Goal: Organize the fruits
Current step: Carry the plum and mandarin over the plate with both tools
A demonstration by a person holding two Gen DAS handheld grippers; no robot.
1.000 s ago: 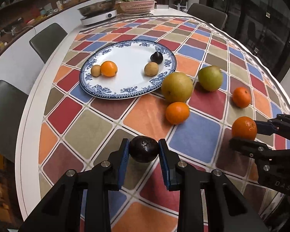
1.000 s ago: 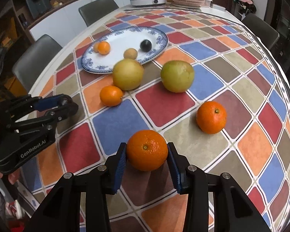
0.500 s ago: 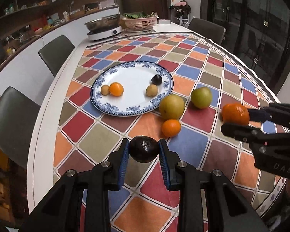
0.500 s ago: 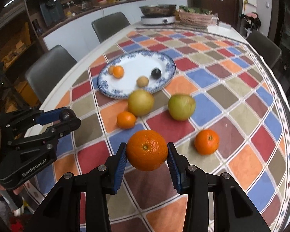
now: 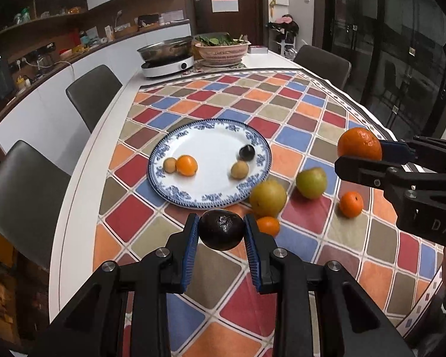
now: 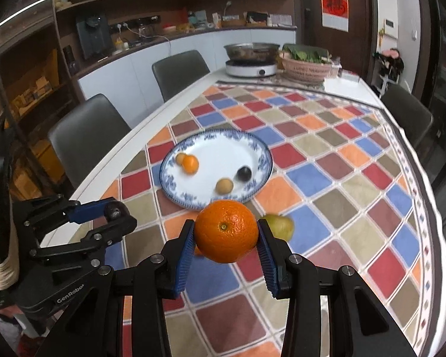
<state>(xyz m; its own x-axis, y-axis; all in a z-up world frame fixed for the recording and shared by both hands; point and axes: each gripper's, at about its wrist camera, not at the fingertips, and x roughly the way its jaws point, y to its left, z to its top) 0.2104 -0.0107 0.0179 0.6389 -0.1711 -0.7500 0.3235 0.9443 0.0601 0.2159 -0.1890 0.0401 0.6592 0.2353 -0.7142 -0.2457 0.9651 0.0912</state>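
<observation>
My left gripper [image 5: 221, 229] is shut on a dark round fruit [image 5: 221, 228] and holds it above the checked tablecloth. My right gripper [image 6: 225, 232] is shut on a large orange [image 6: 226, 231], also lifted clear of the table; from the left wrist view this orange [image 5: 359, 144] hangs at the right. The blue-rimmed white plate [image 5: 211, 136] holds a small orange fruit [image 5: 186, 165], two tan fruits and a small dark one [image 5: 247, 152]. On the cloth beside the plate lie a yellow pear [image 5: 267, 197], a green pear [image 5: 311, 183] and two small oranges [image 5: 351, 204].
A steel pot on a white cooker [image 5: 167, 59] and a pink basket of greens [image 5: 222, 49] stand at the table's far end. Grey chairs [image 5: 93, 95] line the left side and far right. The left gripper [image 6: 116, 212] shows at the left of the right wrist view.
Both grippers have risen with their fruits, so the table and plate look smaller and farther below. The views tilted up, showing more of the kitchen behind.
</observation>
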